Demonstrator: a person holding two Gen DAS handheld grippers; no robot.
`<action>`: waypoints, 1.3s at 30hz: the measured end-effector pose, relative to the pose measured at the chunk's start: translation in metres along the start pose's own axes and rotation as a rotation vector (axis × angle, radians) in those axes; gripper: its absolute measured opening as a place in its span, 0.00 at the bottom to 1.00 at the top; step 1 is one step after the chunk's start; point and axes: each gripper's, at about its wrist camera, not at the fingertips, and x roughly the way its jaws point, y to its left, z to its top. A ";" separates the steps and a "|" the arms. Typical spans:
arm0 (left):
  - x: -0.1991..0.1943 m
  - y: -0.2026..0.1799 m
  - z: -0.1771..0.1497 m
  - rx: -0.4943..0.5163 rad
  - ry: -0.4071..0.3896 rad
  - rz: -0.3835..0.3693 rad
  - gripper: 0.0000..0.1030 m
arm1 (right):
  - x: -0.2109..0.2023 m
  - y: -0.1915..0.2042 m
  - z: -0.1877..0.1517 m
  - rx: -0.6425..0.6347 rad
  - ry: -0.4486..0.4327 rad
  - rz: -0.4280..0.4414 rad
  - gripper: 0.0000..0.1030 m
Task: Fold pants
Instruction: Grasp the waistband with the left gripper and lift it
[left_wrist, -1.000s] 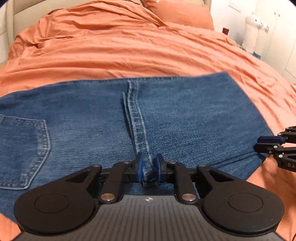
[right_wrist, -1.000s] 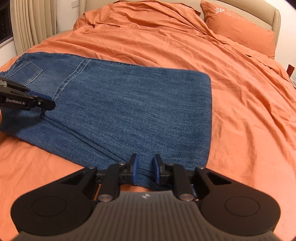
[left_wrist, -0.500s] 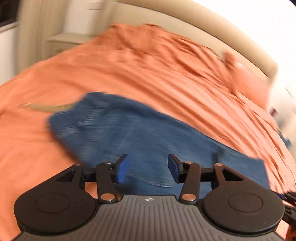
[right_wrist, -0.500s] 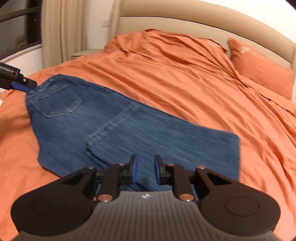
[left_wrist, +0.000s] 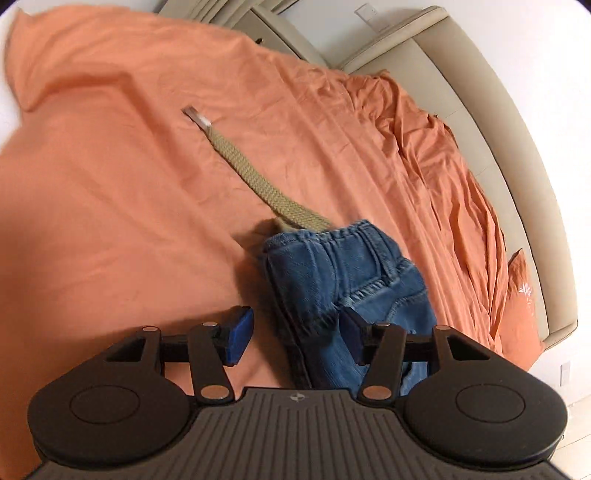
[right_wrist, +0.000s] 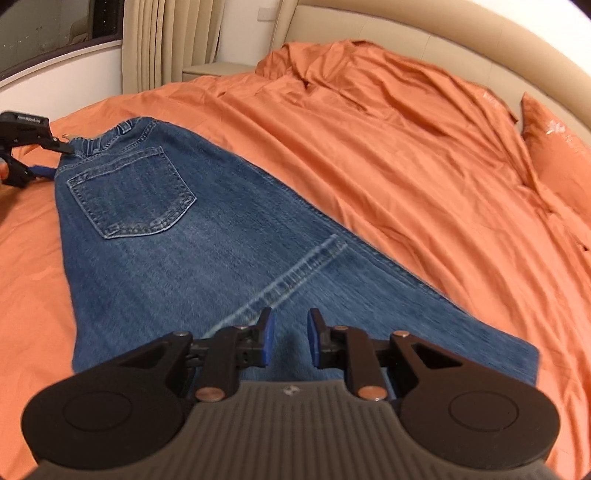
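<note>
Though unseen rightward, belt (left_wrist: 258, 181) beside jeans (left_wrist: 343, 280)

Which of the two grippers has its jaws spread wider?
The left gripper: its jaws have just been opening, the jeans' waistband end between them unpinched; the right gripper, over the legs, shows a narrow gap.

Left gripper (left_wrist: 295, 338) jaws have just been opening: clamped on the jeans' (right_wrist: 207, 258) centre seam a second ago, now wide apart at the waistband corner, denim between the pads (left_wrist: 240, 334) but not pinched. In the right wrist view it sits at 10 o'clock by the waistband instead of mid-left. Beige belt (left_wrist: 251, 177) now shows, running toward 11 o'clock; right gripper (right_wrist: 288, 341) now over mid-leg, off the lower edge.
</note>
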 end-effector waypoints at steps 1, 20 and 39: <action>0.007 0.000 0.001 0.012 0.007 -0.003 0.59 | 0.007 -0.002 0.003 0.009 0.011 0.009 0.14; 0.020 -0.026 0.003 0.127 -0.037 0.027 0.22 | 0.067 -0.019 0.019 0.112 0.156 0.058 0.12; -0.071 -0.315 -0.175 1.011 -0.335 0.041 0.20 | -0.077 -0.081 -0.066 0.376 -0.095 0.055 0.12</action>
